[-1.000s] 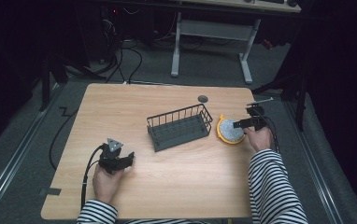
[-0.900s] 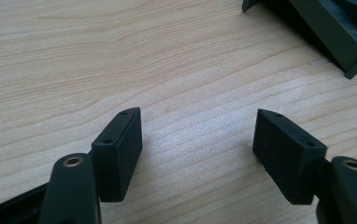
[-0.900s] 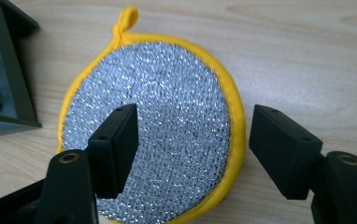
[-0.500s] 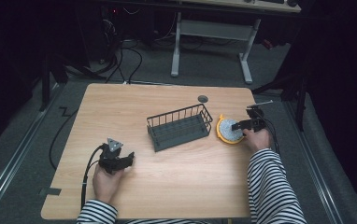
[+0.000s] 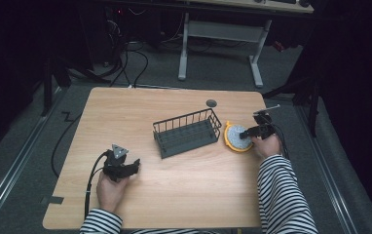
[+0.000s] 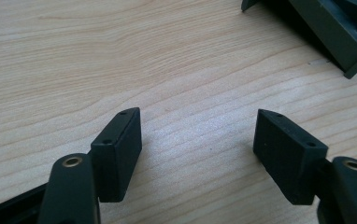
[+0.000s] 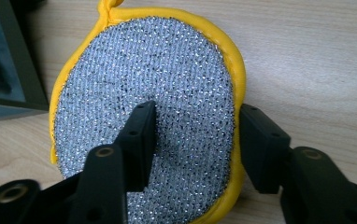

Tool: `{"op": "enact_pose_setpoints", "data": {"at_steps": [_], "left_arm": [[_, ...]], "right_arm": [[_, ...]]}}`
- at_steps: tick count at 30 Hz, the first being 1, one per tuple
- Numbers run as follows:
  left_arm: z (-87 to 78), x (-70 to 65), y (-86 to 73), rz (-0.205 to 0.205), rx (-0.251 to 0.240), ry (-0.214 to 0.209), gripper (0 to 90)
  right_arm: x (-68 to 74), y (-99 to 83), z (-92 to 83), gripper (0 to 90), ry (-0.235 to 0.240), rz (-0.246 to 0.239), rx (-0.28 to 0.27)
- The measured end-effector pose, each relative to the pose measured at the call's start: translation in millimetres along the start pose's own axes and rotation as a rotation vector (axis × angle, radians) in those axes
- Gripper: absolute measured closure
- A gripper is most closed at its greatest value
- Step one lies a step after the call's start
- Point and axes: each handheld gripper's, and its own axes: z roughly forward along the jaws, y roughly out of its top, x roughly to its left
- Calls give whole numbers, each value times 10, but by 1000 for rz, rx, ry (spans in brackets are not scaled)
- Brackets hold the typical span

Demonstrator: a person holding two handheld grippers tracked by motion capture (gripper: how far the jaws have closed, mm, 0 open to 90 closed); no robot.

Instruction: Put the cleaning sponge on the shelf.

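A round scouring pad [image 5: 239, 138], silver mesh with a yellow rim, lies flat on the table just right of the wire basket [image 5: 186, 120]. My right gripper [image 5: 247, 132] is down on the pad and open. In the right gripper view, one jaw rests on the pad's mesh [image 7: 144, 79] and the other stands against its yellow rim, with the right gripper [image 7: 195, 114] spanning the pad's right part. The mesh dimples slightly between the jaws. My left gripper [image 5: 134, 166] rests near the table's front left, open over bare wood, and the left gripper [image 6: 197, 116] has nothing between its jaws.
The dark wire basket's corner [image 6: 335, 28] lies ahead of the left gripper. A round grommet [image 5: 211, 103] sits in the wooden table [image 5: 125, 112] behind the basket. Cables trail off both grippers. A desk frame [image 5: 220, 29] stands on the floor beyond the table.
The right gripper has settled slightly lower onto the pad. The left gripper and basket have not moved.
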Motion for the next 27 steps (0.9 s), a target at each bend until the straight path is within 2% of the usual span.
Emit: {"op": "enact_pose_setpoints", "data": {"at_steps": [4,9,15,18,19,24,27], "left_arm": [[0,0,0,0,0,0,332],[0,1,0,-1,0,-1,331],[0,0,0,0,0,-2,327],[0,-1,0,1,0,-2,327],[0,-1,0,1,0,-2,327],[0,0,0,1,1,-2,327],[0,-1,0,1,1,-2,327]], "right_arm": [[34,-11,-14,614,-2,-17,2],[89,-16,-41,733,-30,-62,-7],[136,-30,-69,764,-42,-86,-31],[142,-41,-101,771,-33,-96,-51],[153,-42,-118,772,-28,-88,-55],[194,-46,-238,776,-41,-133,-89],[196,-62,-329,777,-39,-142,-114]]}}
